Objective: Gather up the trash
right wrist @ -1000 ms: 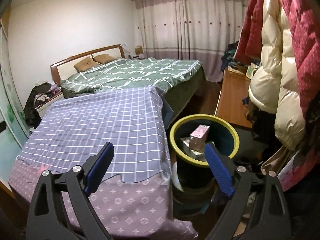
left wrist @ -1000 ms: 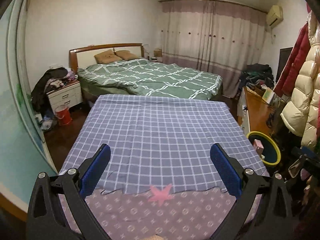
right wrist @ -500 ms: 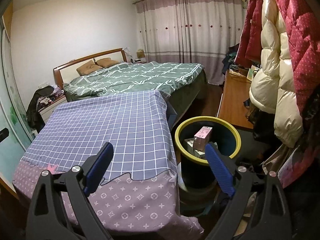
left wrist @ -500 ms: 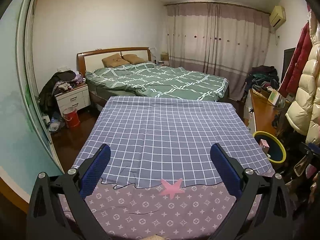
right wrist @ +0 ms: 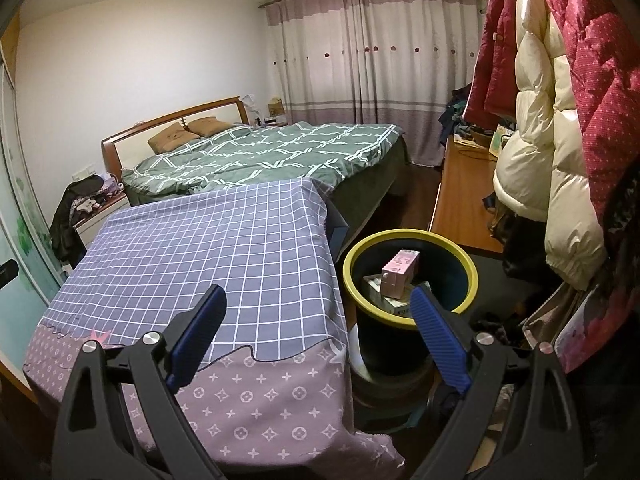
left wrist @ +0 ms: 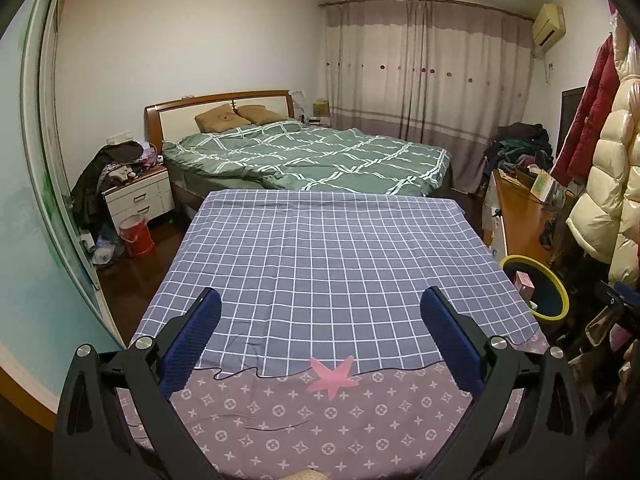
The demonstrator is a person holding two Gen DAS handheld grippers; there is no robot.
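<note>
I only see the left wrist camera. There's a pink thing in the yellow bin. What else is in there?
Observer: The right wrist view looks down into the bin. The pink box lies on top of a white box.
Operator: Is the other gripper holding any trash?
Observer: No. The right gripper is open with nothing between its fingers.
</note>
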